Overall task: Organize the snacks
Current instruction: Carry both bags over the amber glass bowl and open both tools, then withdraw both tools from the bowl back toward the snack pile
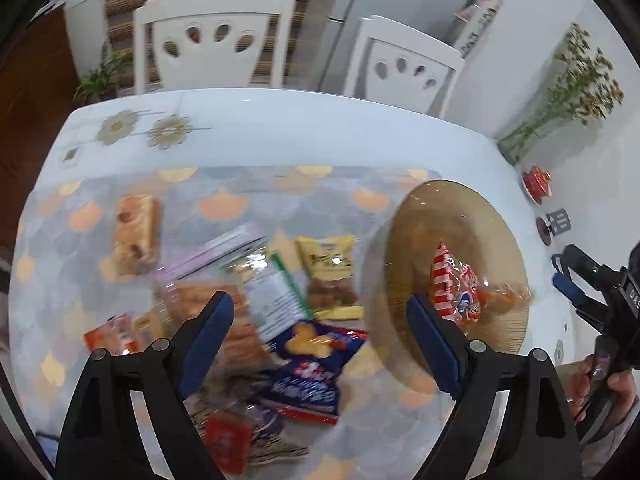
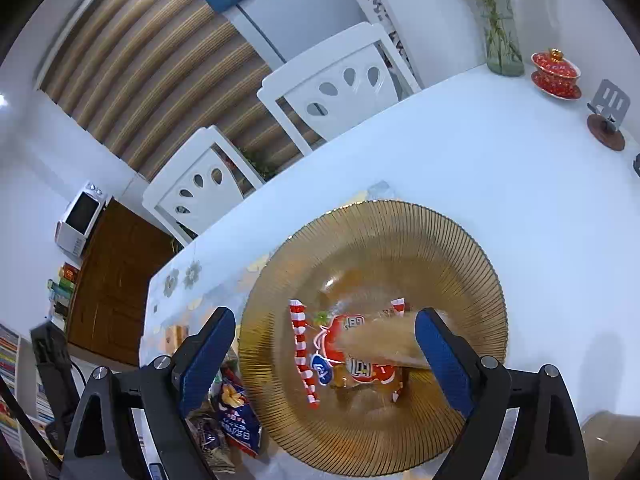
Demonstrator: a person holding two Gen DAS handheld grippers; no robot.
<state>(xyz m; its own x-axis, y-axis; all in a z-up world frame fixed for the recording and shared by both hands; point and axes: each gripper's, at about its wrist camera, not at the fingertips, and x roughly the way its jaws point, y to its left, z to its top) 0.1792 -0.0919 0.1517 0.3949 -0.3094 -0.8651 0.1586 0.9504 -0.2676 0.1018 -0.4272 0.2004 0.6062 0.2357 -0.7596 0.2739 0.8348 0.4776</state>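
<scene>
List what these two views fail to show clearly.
- Left wrist view: snack pile smeared by motion blur, labels unreadable.
- Left wrist view: red packet partly behind the left gripper.
- Right wrist view: a blurred tan streak hides part of the red-striped packet on the amber plate.

Pretty clearly my dining room at home. I'm at a white table (image 2: 460, 152) with a patterned mat (image 1: 248, 192), two white dining chairs (image 1: 212, 36) pushed in on the far side. There's a fridge (image 1: 400, 0) behind them, a microwave (image 2: 82, 220) on a wooden cabinet (image 2: 116, 280), a striped blind (image 2: 160, 60), a vase (image 2: 502, 44) with stems, and a red lidded teacup (image 2: 556, 72).
</scene>
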